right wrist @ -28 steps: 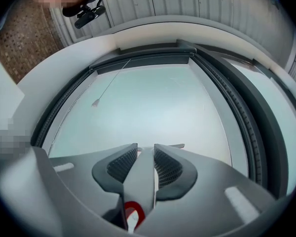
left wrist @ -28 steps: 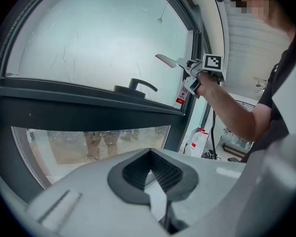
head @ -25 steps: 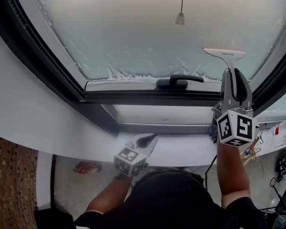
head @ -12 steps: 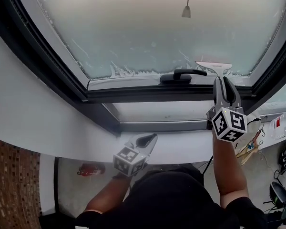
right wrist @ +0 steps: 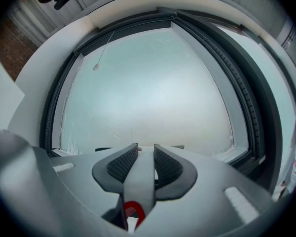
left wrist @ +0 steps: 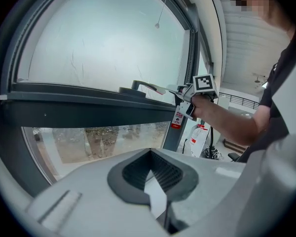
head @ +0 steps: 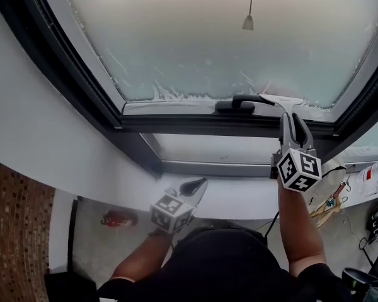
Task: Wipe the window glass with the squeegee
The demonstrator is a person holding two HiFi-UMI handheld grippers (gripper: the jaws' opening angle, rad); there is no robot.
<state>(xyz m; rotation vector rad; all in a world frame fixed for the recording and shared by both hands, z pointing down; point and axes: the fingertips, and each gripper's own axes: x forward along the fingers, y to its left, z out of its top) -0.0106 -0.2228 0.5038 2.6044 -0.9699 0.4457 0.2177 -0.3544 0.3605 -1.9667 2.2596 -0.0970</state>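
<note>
The only print in view is out of reach: a white bottle [head: 377,172] at the far right carries a red label too small to read, its contents cannot be told, and in the left gripper view a red-and-white tag [left wrist: 177,117] hangs by the frame with lettering that cannot be made out. The right gripper [head: 294,119] is clamped on the squeegee [head: 283,100], its ribbed dark pads pressing either side of the smooth grey handle, which has a red part at its base near the camera. The squeegee points up from the jaws, and its pale, straight blade lies across the bottom edge of the glass [head: 227,36], just right of the black lever handle [head: 239,104]. The glass is milky and matt, with white feathery streaks [head: 170,93] along its lower edge and thin scratch-like lines higher up. A thin cord ends in a small cone-shaped pull [head: 247,22] in front of the pane. The frame [head: 195,126] is dark and smooth; below it a lower pane [head: 214,148] is clearer, and in the left gripper view it looks wet, with blurred shapes behind it. The left gripper [head: 200,182] hangs low over the white sill [head: 82,162], well apart from the window, its jaws brought together at the tips with nothing between them. A wall of small brown tiles [head: 12,231] shows at the lower left.
</note>
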